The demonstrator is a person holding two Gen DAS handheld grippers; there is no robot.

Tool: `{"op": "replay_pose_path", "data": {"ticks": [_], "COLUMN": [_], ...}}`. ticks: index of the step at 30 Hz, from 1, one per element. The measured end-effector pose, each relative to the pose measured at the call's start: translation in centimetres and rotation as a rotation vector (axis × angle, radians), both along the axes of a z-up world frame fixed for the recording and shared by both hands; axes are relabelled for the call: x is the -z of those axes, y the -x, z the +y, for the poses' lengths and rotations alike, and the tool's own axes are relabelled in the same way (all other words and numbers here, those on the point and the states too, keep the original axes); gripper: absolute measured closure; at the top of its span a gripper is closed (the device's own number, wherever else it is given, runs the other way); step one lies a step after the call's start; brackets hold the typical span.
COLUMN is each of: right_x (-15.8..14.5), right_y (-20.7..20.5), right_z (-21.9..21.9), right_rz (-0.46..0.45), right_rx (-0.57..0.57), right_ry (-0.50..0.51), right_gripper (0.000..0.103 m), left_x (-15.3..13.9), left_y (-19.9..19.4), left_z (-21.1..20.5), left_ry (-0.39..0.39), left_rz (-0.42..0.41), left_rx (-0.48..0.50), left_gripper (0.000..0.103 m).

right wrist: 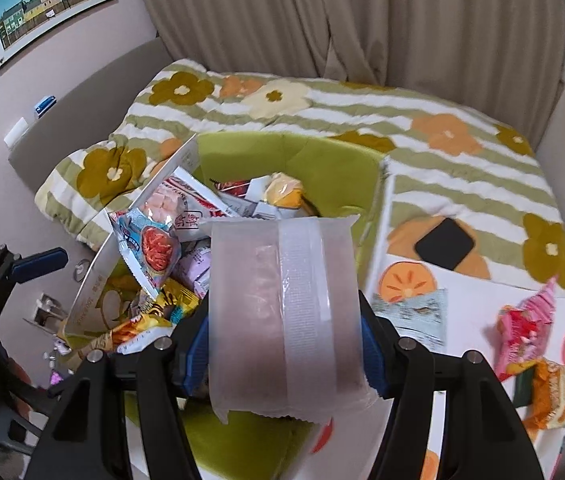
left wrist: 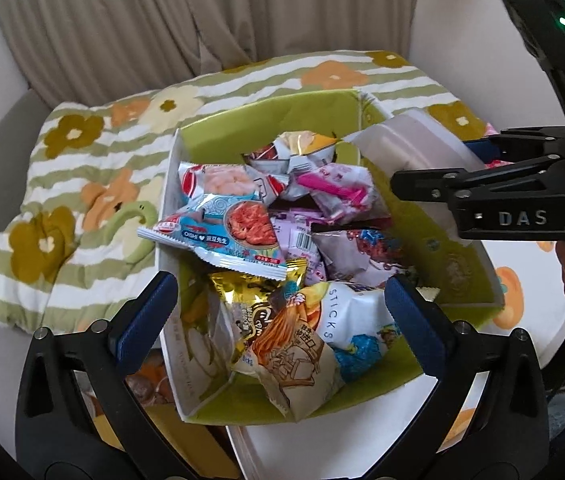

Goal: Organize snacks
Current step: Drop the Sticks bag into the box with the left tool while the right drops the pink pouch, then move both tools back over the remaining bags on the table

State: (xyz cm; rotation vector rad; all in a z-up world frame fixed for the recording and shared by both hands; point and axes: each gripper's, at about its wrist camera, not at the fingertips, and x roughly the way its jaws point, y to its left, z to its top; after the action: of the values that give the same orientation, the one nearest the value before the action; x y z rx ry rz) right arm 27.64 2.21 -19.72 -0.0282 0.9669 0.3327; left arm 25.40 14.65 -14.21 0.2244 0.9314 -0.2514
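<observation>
Right gripper pinches a frosted pale snack pack by its sides, jaws pressed on it w/ blue pads touching both edges. Pack sits upright, held over the near-right part of the green box; prob. held by the sides so it can drop in flat on top of the pile. In the left wrist view the same pack shows at the box's right wall, right gripper reaching in from the right.

Left gripper has jaws spread wide, nothing between the pads; it hangs over the near end of the box, above a white "STICKS" bag and a gold wrapper. Looks like an empty hand, free for the next pick.

Box is already well filled: blue packet lying across the left wall, pink wrapper mid-pile, more behind. Judged mostly done, but loose snacks remain outside: pink packet and orange packet on the white table to the right, near a black square thing.

Surface: white tabletop w/ orange fruit prints; box stands on it. Far side: bed w/ green-striped flower quilt, beige curtain behind, framed picture far left on the wall.
</observation>
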Motion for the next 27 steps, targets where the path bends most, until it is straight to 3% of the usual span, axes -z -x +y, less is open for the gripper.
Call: {"op": "replay_pose_path", "data": {"ticks": [4,5,6,7,8,17,27], "right_x": [0.8,0.9,0.9,0.8,0.7,-0.2,-3.8], "right_y": [-1.7,-2.0,-2.1,-2.1,-2.1,0.6,5.4], "right_z": [0.7,0.6,0.6,0.5,0.5,1.0,0.4], "right_rz": [0.032,0.026,0.018,0.017,0.014,-0.041,-0.131], "right_rx": [-0.018,-0.019,-0.026,-0.031,-0.035,-0.049,0.007], "right_ry": [-0.025,-0.043,-0.067,-0.08,-0.095,-0.068,-0.086], "right_gripper": [0.043,0.038,0.032,0.012,0.0,0.0,0.0], "left_x": [0.4,0.4,0.5,0.6,0.6,0.3,-2.8], "left_y": [-0.7,-0.9,-0.9,-0.9,-0.9,0.6,4.0], "left_z": [-0.1,-0.1,0.0,0.0,0.1,0.7,-0.3], "left_ry": [-0.011,-0.014,-0.012,-0.011,-0.011,-0.001,0.003], "left_rz": [0.009,0.012,0.016,0.019,0.02,0.015,-0.073], "left_rx": [-0.017,-0.023,-0.026,-0.029,-0.031,-0.046,0.014], "left_gripper": [0.0,0.0,0.0,0.0,0.0,0.0,0.0]}}
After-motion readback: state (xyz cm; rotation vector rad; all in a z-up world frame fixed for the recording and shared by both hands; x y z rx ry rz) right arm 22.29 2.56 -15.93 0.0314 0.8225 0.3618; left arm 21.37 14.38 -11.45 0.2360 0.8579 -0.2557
